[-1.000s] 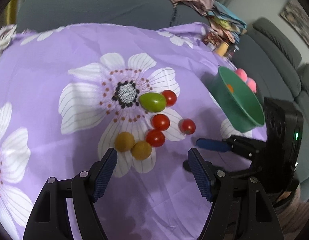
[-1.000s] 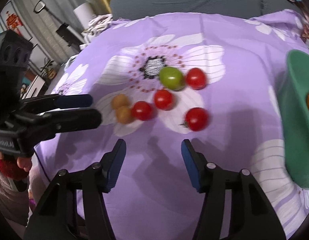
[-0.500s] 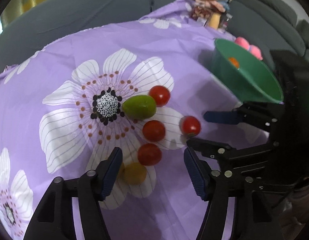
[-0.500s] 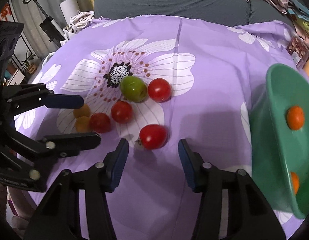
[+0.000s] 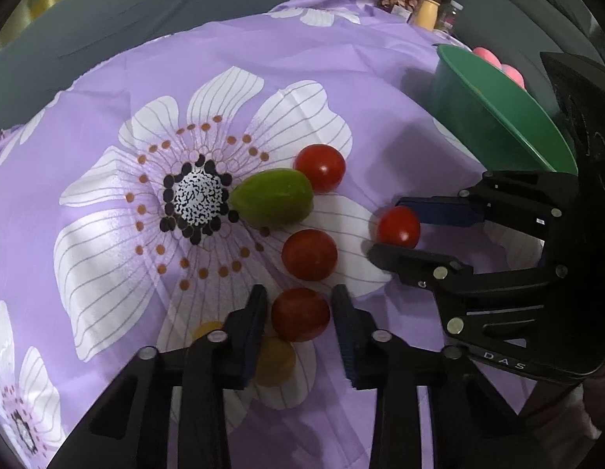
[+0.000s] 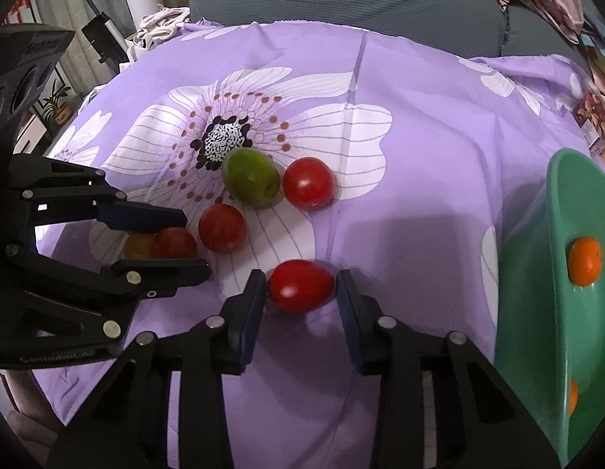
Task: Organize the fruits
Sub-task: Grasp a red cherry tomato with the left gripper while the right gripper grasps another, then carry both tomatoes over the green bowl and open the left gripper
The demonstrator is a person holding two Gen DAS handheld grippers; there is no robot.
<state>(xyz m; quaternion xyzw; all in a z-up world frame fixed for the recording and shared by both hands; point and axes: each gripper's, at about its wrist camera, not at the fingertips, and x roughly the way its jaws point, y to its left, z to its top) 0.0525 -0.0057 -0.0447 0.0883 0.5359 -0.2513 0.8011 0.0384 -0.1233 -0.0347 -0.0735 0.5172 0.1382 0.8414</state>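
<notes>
Two oranges already lie in the green bowl at right. Left gripper and right gripper are each closing on a tomato; five fruits remain loose on the purple cloth.

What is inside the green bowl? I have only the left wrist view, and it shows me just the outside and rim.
Observer: The right wrist view looks into the green bowl. One orange fruit lies against the inner wall and a second orange fruit sits lower down. No tomato shows in the part I can see.
Operator: Is the right gripper square on its red tomato? I see it side-on.
Observer: Yes. From its own camera the jaws are closing with the tomato centred between them. Both pads meet its sides, and it rests on the purple cloth.
</notes>
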